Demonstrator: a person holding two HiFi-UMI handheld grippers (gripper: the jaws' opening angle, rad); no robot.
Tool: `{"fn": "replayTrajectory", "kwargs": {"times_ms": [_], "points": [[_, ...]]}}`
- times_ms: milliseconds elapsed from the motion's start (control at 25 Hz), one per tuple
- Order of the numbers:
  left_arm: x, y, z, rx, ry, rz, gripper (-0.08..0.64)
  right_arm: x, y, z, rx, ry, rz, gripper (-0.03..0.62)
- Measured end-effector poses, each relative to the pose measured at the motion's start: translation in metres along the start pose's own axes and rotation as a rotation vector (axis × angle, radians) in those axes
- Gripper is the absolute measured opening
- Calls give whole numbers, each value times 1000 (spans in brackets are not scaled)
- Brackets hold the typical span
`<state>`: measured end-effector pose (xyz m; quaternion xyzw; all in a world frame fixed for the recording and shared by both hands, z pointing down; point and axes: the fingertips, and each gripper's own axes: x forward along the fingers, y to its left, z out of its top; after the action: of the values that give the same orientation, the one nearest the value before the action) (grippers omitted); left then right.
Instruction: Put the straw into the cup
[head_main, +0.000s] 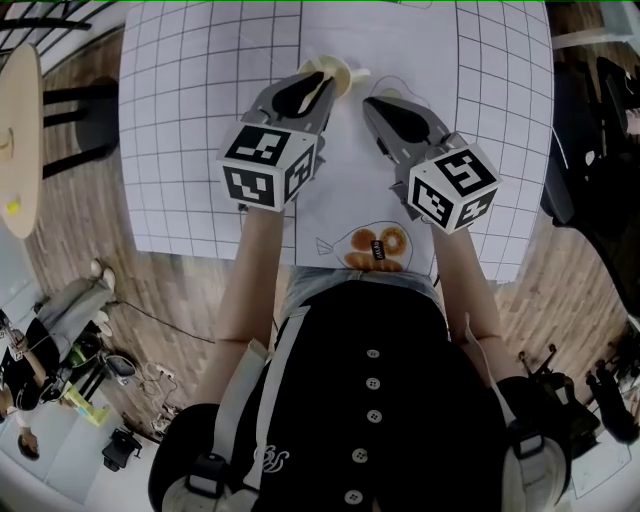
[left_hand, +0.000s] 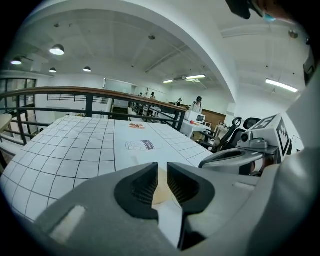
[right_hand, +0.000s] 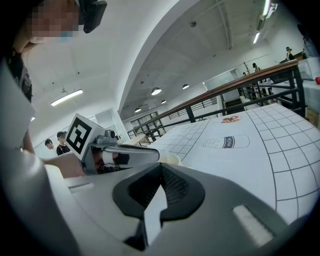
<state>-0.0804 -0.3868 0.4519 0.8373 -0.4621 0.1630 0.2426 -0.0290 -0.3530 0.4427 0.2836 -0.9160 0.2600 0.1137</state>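
The cup (head_main: 341, 72) stands on the table (head_main: 190, 120), near its centre line, between the jaw tips of the left gripper (head_main: 325, 82). The right gripper (head_main: 376, 101) lies just right of the cup, apart from it. Both grippers point away from the person. A doughnut print (head_main: 378, 247) lies on the table at its near edge, behind the grippers. A milk print (left_hand: 142, 145) lies beyond the cup. A railing (left_hand: 90, 95) runs behind the table's far edge. A round table (head_main: 20, 140) stands well to the left.
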Motion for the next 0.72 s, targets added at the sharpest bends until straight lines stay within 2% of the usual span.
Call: {"fn": "replayTrajectory", "kwargs": {"times_ms": [160, 280, 720], "points": [[-24, -15, 21, -20, -116, -42, 15, -13, 6, 13, -9, -67, -22, -2], [-46, -24, 37, -8, -195, -55, 11, -25, 6, 23, -15, -110, -46, -2], [-108, -48, 38, -4, -332, -52, 0, -74, 33, 33, -65, -189, -115, -2]]}}
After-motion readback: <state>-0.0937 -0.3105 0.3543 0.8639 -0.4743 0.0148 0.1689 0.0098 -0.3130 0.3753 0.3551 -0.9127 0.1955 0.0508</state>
